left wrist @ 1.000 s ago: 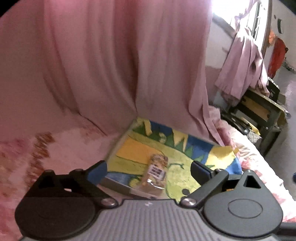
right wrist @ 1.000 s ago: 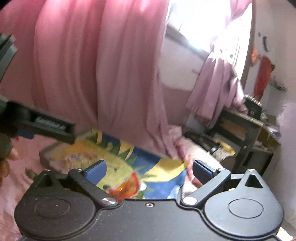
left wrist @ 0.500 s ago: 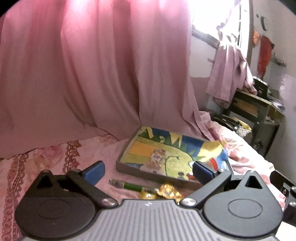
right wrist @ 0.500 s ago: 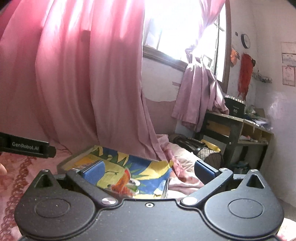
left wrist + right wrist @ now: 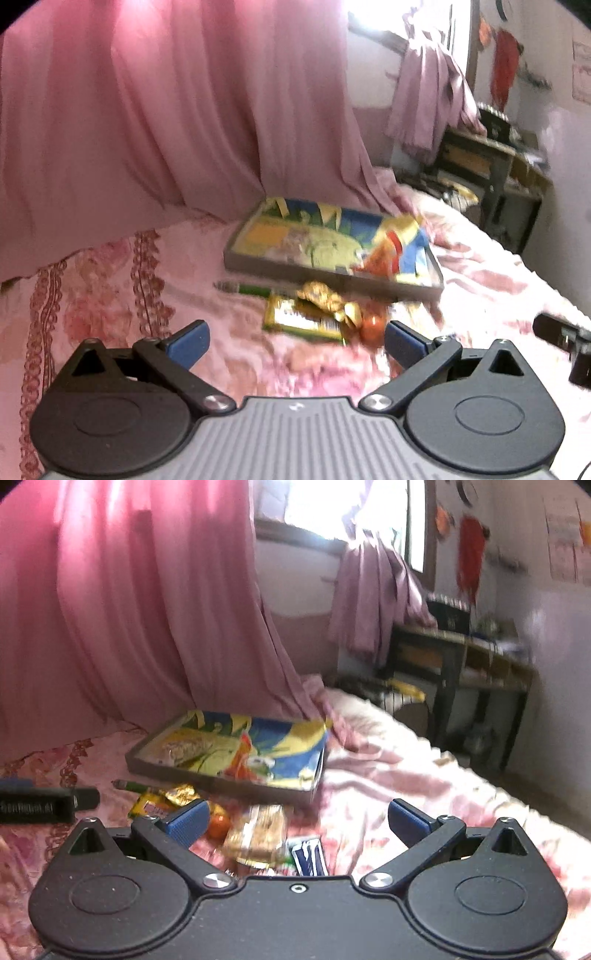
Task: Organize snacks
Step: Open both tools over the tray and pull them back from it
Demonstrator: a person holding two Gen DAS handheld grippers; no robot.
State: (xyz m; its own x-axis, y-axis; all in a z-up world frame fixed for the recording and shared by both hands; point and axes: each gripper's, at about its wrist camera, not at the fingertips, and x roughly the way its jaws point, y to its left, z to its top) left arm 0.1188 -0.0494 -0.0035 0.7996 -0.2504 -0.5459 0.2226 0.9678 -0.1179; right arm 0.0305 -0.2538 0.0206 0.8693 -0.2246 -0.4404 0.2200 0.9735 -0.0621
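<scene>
A colourful tray (image 5: 258, 263) (image 5: 155, 766) lies on the pink bed and holds a pale snack packet (image 5: 295, 236) (image 5: 188, 746) and an orange packet (image 5: 376, 260) (image 5: 240, 764). In front of it lie loose snacks: a green-yellow packet (image 5: 299, 321), a gold wrapper (image 5: 321, 295) (image 5: 179, 794), an orange round sweet (image 5: 371, 326) (image 5: 218, 825), a green stick (image 5: 247, 288) (image 5: 133, 785), a tan bar (image 5: 258, 834) and a blue packet (image 5: 308, 856). My left gripper (image 5: 295, 343) is open and empty above the bed, short of the snacks. My right gripper (image 5: 295, 821) is open and empty over them.
Pink curtains (image 5: 166, 110) hang behind the bed. A dark desk with clutter (image 5: 461, 657) stands at the right beyond the bed edge. The other gripper shows at the right edge of the left wrist view (image 5: 565, 332) and at the left of the right wrist view (image 5: 44, 805).
Both grippers have pulled back from the tray and tilted down, so the loose snacks in front of it have come into view. Both stay open and empty.
</scene>
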